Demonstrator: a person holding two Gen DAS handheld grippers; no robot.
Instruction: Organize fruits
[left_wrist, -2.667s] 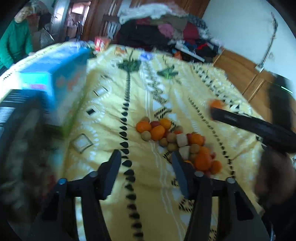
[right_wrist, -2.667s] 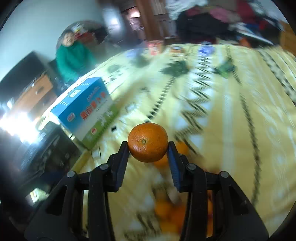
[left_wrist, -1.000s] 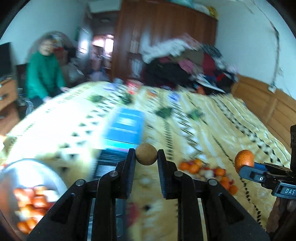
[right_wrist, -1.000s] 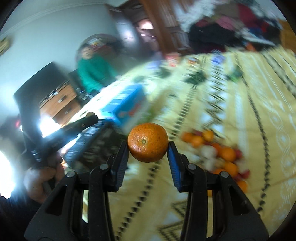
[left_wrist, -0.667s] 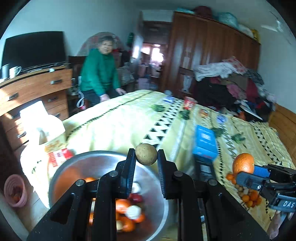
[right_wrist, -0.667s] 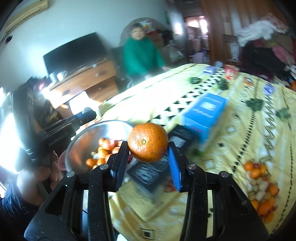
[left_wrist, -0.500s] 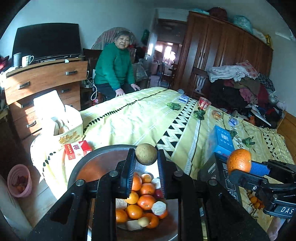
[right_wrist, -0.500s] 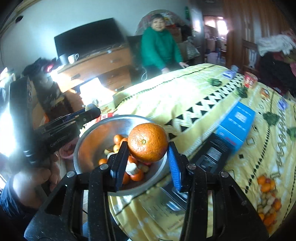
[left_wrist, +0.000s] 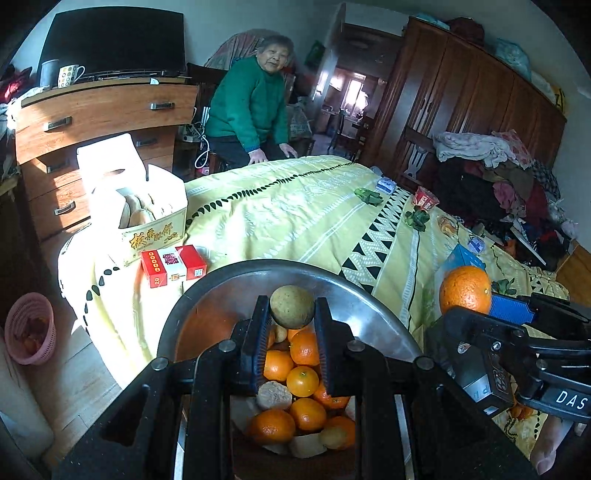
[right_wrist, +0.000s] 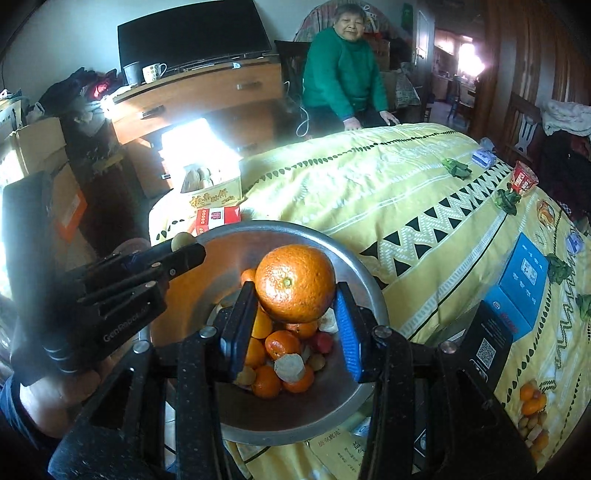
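A steel bowl at the bed's near edge holds several oranges and small brown and white fruits. My left gripper is shut on a small brown round fruit and holds it above the bowl's middle. My right gripper is shut on an orange and holds it above the bowl too. The orange also shows at the right of the left wrist view. A pile of loose fruit lies on the bedspread at the far right.
A yellow patterned bedspread covers the bed. A red carton and a white food box sit beyond the bowl. A blue box and a black box lie to the right. A person in green sits behind the bed.
Both grippers swung left from the fruit pile to the bowl, each still gripping its fruit. They now hang closer over the bowl than half a second ago.
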